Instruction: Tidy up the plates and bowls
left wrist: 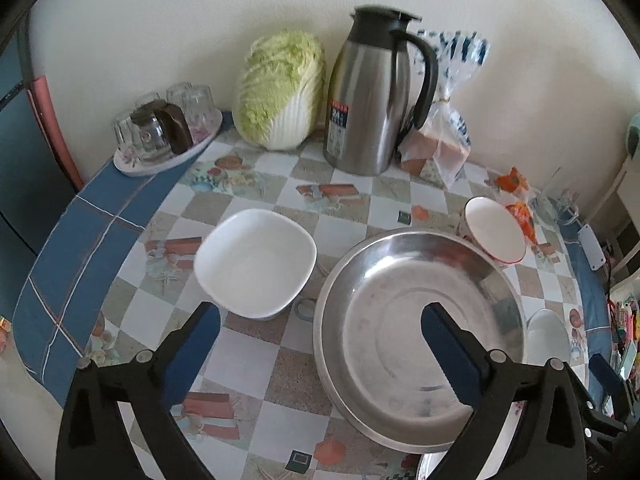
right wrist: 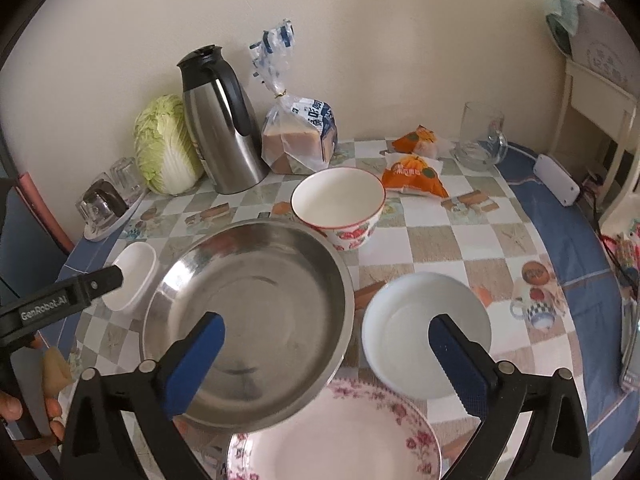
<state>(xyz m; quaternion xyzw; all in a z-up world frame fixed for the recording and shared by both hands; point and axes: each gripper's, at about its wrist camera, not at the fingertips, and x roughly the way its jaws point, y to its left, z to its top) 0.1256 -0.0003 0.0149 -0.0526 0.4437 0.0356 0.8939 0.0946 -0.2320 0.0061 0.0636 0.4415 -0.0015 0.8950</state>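
A large steel bowl (left wrist: pixel 420 336) (right wrist: pixel 248 320) sits mid-table, its near edge resting on a floral plate (right wrist: pixel 340 436). A white square bowl (left wrist: pixel 256 260) (right wrist: pixel 134 272) lies to its left. A floral round bowl (left wrist: pixel 496 228) (right wrist: pixel 340 204) stands behind it. A white round bowl (right wrist: pixel 424 328) (left wrist: pixel 548 336) lies to its right. My left gripper (left wrist: pixel 320 320) is open and empty, above the gap between the square and steel bowls; it also shows in the right wrist view (right wrist: pixel 116 276). My right gripper (right wrist: pixel 326 332) is open and empty, above the gap between the steel and white round bowls.
Along the wall stand a tray of glasses (left wrist: pixel 164 132), a napa cabbage (left wrist: pixel 280 88), a steel thermos jug (left wrist: pixel 372 96) and a bread bag (right wrist: pixel 298 132). Orange snack packets (right wrist: pixel 416 176), a glass mug (right wrist: pixel 480 136) and a white power strip (right wrist: pixel 556 180) lie at the right.
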